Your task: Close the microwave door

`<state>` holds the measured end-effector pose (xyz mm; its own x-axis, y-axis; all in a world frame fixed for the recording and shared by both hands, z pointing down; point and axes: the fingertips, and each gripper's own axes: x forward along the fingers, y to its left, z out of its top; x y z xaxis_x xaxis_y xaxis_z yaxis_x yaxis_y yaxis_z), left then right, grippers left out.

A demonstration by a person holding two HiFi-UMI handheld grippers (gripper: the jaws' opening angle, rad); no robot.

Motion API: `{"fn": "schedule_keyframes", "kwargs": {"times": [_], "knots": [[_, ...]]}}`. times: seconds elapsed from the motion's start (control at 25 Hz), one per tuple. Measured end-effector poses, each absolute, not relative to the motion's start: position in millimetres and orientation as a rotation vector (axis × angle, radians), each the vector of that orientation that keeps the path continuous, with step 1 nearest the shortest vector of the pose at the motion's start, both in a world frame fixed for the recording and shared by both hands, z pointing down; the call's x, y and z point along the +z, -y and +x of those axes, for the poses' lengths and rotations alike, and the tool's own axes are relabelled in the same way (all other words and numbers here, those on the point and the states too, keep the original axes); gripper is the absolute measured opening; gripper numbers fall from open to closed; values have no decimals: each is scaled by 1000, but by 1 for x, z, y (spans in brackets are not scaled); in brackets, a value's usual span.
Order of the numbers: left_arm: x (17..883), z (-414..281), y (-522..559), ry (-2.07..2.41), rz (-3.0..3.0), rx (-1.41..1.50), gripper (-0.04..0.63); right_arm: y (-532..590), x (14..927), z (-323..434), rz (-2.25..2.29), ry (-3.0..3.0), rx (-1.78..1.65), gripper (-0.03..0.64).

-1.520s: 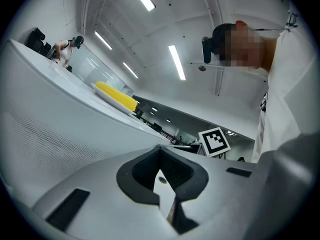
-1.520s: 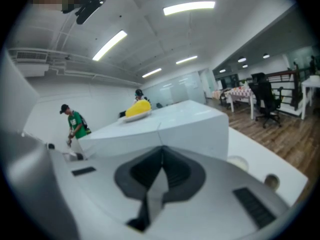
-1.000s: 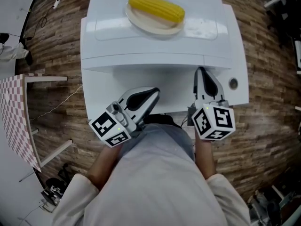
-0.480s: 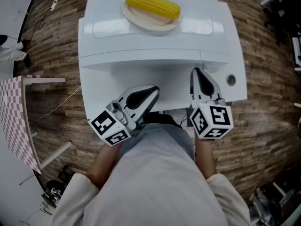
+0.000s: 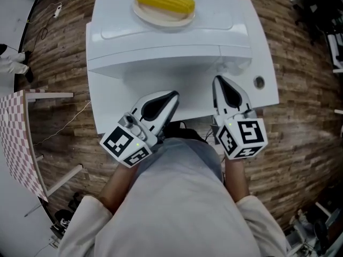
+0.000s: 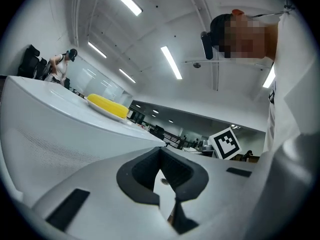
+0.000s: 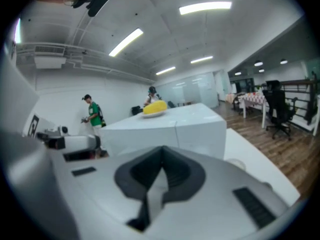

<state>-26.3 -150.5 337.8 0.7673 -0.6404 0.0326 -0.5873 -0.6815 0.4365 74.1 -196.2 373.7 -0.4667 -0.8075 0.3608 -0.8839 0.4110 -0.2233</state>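
The white microwave [image 5: 166, 42] stands on a white table [image 5: 265, 98], seen from above, with its door lying flush against the front. In the right gripper view the microwave [image 7: 165, 126] shows a straight seam between door and panel. On top sits a plate holding a yellow corn cob [image 5: 164, 1]. My left gripper [image 5: 174, 95] is shut and empty, pointing at the front from the lower left. Just below the microwave's right front, my right gripper [image 5: 217, 79] is also shut and empty. Neither touches the microwave. Both pairs of jaws meet at the tips in the left gripper view [image 6: 160, 151] and the right gripper view [image 7: 162, 150].
A round grommet [image 5: 259, 82] is set in the table right of my right gripper. A checked-cloth table [image 5: 16, 138] stands at the left on the wood floor. Office chairs [image 7: 277, 109] stand at the right. A person in green [image 7: 92, 113] stands far behind.
The microwave and corn have slid up and left in the head view. Both grippers stay shut, now a little further back from the microwave's front.
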Motion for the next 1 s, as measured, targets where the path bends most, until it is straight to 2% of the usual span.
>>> {"fn": "schedule_keyframes", "kwargs": {"times": [1.0], "knots": [[326, 13, 91, 1002, 2529, -108, 20, 87, 317, 82, 1160, 2696, 529, 21]]}}
